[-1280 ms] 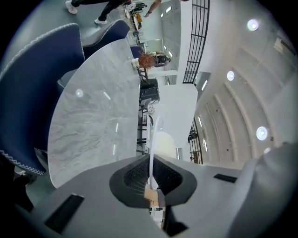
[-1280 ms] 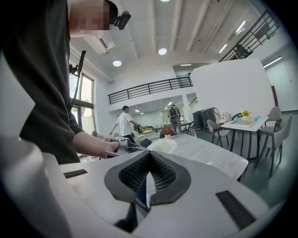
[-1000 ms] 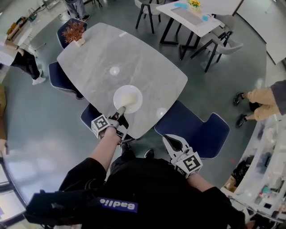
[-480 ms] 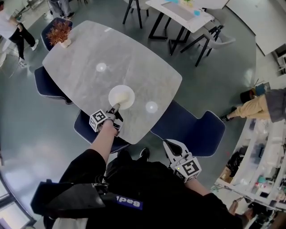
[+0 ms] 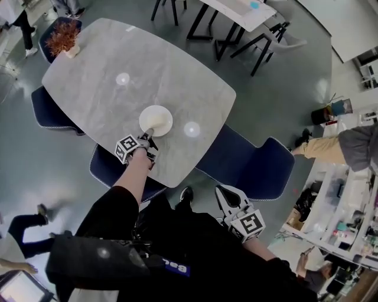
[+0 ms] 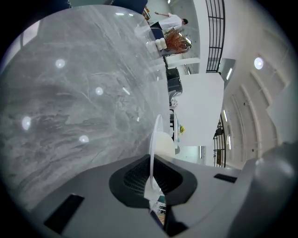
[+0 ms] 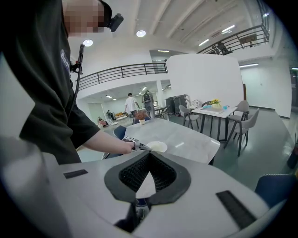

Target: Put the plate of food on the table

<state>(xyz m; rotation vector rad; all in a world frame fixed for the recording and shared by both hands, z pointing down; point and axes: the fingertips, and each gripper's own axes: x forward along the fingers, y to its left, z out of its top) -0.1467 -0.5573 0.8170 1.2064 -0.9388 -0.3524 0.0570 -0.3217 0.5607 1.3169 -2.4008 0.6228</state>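
Observation:
A white plate [image 5: 156, 120] with a pale mound of food [image 5: 153, 122] is at the near part of the grey marble table [image 5: 106, 59]. Whether it rests on the top or hangs just above, I cannot tell. My left gripper [image 5: 149, 135] is shut on its near rim. In the left gripper view the plate's rim [image 6: 152, 139] stands edge-on between the jaws of the left gripper [image 6: 152, 160], and the food [image 6: 164, 142] lies beyond. My right gripper [image 5: 227, 196] hangs shut and empty beside my body, off the table. The right gripper view shows the right gripper [image 7: 148, 155] and, far off, the plate [image 7: 157, 147].
A potted dried plant [image 5: 64, 38] stands at the table's far left corner. Blue chairs [image 5: 251, 159] [image 5: 109, 170] flank the near edge. Another table [image 5: 242, 9] with chairs is beyond. A seated person's legs [image 5: 331, 147] are at the right, and another person's leg [image 5: 23, 221] at the lower left.
The head view has shifted, so the table sits further left and up. My left gripper keeps its hold on the plate's rim. A person's leg has come in at the lower left.

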